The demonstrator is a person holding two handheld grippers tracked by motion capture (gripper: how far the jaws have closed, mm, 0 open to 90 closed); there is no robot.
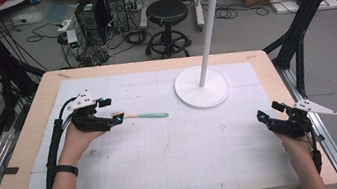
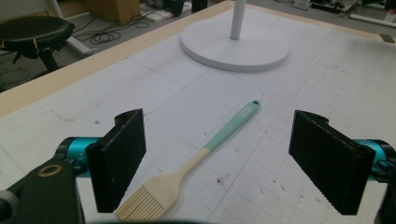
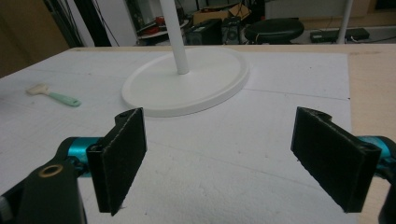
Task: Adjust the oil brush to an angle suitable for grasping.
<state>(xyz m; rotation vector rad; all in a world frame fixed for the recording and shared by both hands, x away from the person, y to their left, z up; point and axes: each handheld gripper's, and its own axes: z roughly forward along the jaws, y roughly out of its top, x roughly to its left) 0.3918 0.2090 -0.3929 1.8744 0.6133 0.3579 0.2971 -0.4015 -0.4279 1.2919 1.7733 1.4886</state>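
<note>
The left hand-held gripper (image 1: 118, 118) is held just above the surface (image 1: 167, 165) with its jaws spread wide and nothing between them, poised over the bristle end of a pastry brush (image 2: 196, 158). The brush lies flat on the white mat, its cream bristles nearest the gripper and its mint-green handle pointing away toward the round white base of a stand (image 2: 235, 45). The step in hand is judged to be the approach for a pick-up, with the grasp not yet made. A short descent is called for next, so that the neck or handle is bracketed by both jaws before they are closed. The right hand-held gripper (image 1: 267, 119) is held released and empty near the right edge, well apart from the brush. In the left gripper view the bristle tips are cut off at the lower edge, and contact with the mat cannot be judged.
</note>
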